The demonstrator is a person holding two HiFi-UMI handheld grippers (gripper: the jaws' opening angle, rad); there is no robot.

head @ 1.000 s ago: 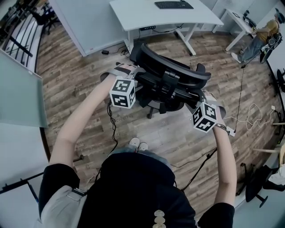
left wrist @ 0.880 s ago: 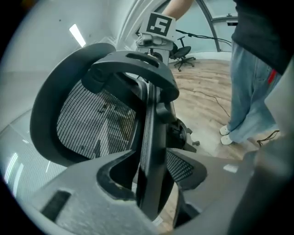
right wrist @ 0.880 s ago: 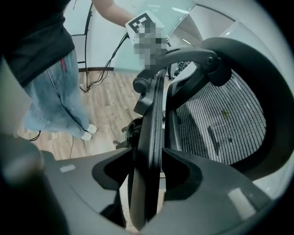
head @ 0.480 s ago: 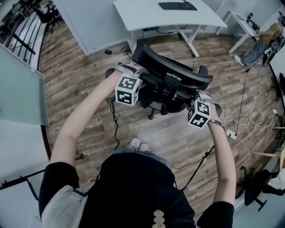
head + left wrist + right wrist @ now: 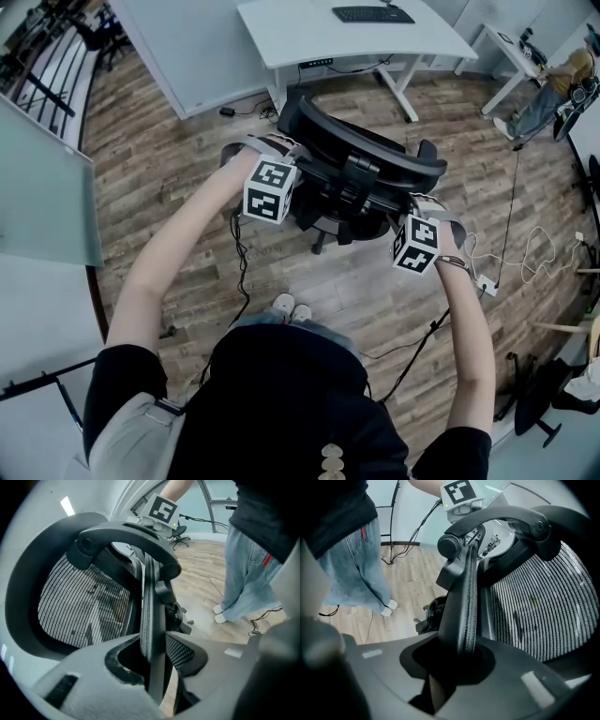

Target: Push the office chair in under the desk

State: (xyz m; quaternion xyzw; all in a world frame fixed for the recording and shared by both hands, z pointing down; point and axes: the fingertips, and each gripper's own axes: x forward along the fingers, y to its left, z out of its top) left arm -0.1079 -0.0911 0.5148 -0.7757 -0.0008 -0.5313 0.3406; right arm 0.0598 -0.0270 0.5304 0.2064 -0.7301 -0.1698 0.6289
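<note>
The left gripper and right gripper, jaws just closing, each clamp a side edge of the chair back. The chair stands just outside the desk.

Loose cables lie on the wooden floor.

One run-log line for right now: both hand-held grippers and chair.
left hand-held gripper: jaws just closed onto backrest edge | right hand-held gripper: same, opposite edge | office chair: short of desk, not pushed in
</note>
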